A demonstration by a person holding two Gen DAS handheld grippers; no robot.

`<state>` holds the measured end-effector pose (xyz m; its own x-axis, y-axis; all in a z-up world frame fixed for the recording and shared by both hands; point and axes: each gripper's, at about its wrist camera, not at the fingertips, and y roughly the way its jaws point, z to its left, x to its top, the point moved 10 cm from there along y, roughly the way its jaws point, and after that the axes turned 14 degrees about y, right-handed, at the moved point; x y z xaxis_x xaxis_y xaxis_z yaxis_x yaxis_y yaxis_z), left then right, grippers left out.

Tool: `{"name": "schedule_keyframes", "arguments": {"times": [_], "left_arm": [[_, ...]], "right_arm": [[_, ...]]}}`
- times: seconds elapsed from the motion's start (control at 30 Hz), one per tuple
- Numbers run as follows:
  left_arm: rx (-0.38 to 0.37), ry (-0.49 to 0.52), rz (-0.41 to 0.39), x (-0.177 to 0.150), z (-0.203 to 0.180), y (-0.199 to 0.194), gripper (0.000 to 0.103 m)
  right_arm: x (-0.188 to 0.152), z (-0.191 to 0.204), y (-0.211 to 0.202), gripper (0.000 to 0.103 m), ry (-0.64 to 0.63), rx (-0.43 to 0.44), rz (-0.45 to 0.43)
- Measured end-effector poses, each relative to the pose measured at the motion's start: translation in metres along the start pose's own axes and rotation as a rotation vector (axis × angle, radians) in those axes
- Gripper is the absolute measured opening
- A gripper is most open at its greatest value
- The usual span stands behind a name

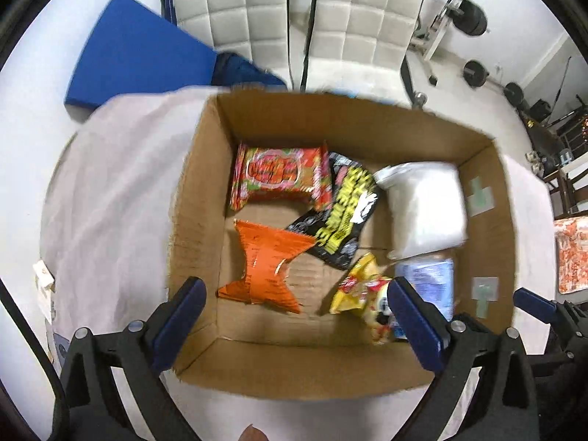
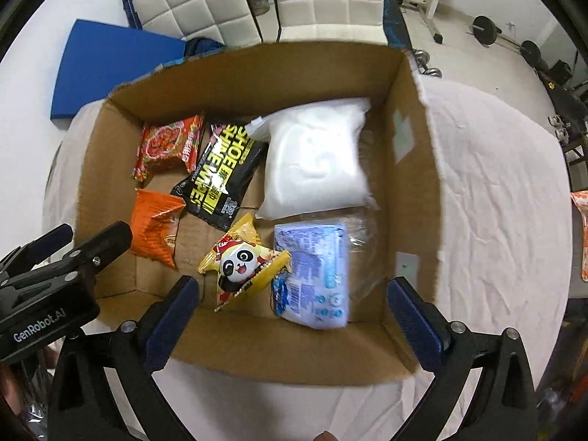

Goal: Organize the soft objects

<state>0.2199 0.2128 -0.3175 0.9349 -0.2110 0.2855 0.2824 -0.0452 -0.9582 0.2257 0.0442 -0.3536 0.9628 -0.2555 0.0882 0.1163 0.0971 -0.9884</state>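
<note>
both grippers, left gripper (image 1: 294, 312) and right gripper (image 2: 292, 305), were held wide and empty above the cardboard box (image 2: 279, 352); packets lay inside, panda snack packet (image 2: 244, 261) nearest. a further soft item would likely be fetched next.

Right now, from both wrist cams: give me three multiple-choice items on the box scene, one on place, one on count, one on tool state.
1. Where does the panda snack packet lie?
A. Outside the cardboard box
B. Inside the box, between the orange packet and the blue wipes pack
C. On top of the white bag

2. How many packages are in the box?
A. Three
B. Six
C. Nine

3. What state is the right tool in?
A. Open, holding nothing
B. Shut on the black shoe wipes pack
C. Shut on the box wall

Key: 1 B, it sits on the box floor between those two. 2 B, six separate packs show. 3 A, its fingers stand wide apart, nothing between the pads.
</note>
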Motion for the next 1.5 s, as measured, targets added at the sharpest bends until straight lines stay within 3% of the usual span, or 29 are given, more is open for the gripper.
{"name": "schedule_keyframes", "arguments": {"times": [0.37, 0.73, 1.17, 1.5], "left_arm": [[0.039, -0.005, -0.188, -0.009, -0.034, -0.135, 0.101], [0.062, 0.030, -0.263, -0.035, -0.061, -0.237, 0.101], [0.062, 0.036, -0.271, -0.058, -0.074, -0.272, 0.101], [0.076, 0.046, -0.292, -0.062, -0.079, -0.282, 0.101]], "right_arm": [[-0.023, -0.039, -0.134, 0.103, 0.044, 0.038, -0.169], [-0.065, -0.066, -0.250, 0.103, 0.035, 0.053, -0.277], [-0.092, -0.071, -0.317, 0.103, -0.009, 0.055, -0.333], [-0.094, -0.078, -0.320, 0.103, -0.006, 0.036, -0.337]]}}
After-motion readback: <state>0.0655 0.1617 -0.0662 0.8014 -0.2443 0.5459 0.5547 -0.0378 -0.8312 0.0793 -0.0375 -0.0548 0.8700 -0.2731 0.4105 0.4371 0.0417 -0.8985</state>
